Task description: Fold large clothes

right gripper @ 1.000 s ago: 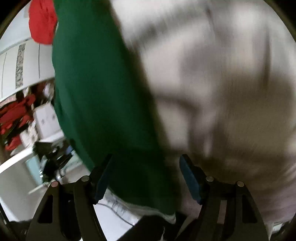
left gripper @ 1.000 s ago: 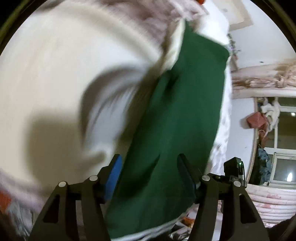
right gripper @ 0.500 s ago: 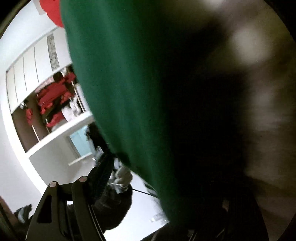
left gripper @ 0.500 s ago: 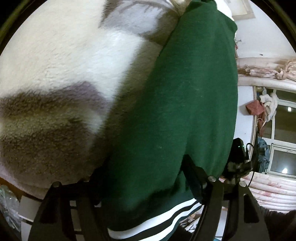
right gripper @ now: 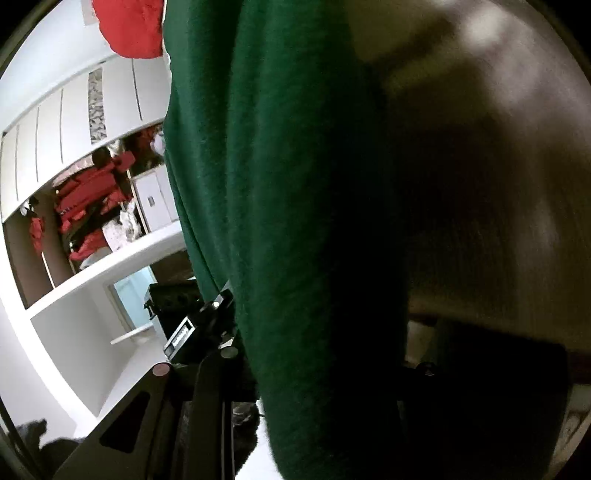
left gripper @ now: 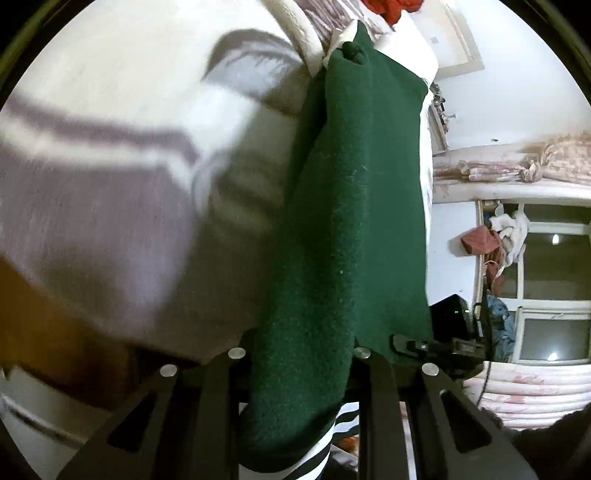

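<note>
A dark green garment (left gripper: 354, 229) with a white-striped hem (left gripper: 332, 446) runs up the middle of the left wrist view. My left gripper (left gripper: 299, 354) is shut on it near the hem; the cloth hides the fingertips. The same green garment (right gripper: 288, 206) fills the middle of the right wrist view. My right gripper (right gripper: 317, 354) is closed around its edge, with the right finger lost in dark shadow. The other gripper's black body (left gripper: 454, 332) shows beside the cloth, and in the right wrist view (right gripper: 192, 325) too.
A fluffy white and grey blanket (left gripper: 140, 177) lies under the garment, dark in the right wrist view (right gripper: 480, 177). Red cloth (right gripper: 129, 26) lies at the far end. A window (left gripper: 546, 288) and curtains are on the right; a white wardrobe with red clothes (right gripper: 85, 199) is on the left.
Both grippers were open around the green garment and have closed on its edge. The cloth has been drawn in closer and now fills more of both views.
</note>
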`<state>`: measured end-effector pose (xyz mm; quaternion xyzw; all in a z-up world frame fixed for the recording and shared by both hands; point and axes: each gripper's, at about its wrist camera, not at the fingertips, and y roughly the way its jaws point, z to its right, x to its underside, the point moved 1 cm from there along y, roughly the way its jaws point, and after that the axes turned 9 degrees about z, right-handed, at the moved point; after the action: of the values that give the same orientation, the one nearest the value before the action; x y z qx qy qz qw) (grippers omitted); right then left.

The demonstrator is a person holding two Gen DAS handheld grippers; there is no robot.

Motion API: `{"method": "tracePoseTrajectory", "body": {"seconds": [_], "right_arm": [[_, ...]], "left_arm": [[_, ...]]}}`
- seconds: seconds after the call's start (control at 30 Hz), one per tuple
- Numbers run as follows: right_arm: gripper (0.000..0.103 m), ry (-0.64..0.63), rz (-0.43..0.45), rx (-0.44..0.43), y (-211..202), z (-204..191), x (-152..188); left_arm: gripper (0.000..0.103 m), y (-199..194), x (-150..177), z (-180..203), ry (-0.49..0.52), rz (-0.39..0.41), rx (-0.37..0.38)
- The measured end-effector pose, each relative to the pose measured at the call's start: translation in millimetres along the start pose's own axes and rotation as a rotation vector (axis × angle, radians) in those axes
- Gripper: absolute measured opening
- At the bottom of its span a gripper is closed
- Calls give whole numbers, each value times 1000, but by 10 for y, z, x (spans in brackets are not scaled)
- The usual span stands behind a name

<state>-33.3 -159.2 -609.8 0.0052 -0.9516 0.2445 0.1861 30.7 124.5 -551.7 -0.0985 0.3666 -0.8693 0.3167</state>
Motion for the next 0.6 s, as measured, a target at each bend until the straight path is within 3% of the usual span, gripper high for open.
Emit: {"method": "tracePoseTrajectory", "body": {"seconds": [0.1,0.27,0.43,0.6], "right_arm": [[25,53,-13,0,-33,198,179],[25,93,10,-27,-83,283,306],[25,49,37,-77,-256,-64,458],[25,35,71,-124,-650,-393,306]], "left_arm": [[18,20,103,36,-14,1,-6],[18,-143,-28,-73,-27,32,17],[18,-351,-134,109,25,45,52],[18,-574,-345,330,37,74,106]]}}
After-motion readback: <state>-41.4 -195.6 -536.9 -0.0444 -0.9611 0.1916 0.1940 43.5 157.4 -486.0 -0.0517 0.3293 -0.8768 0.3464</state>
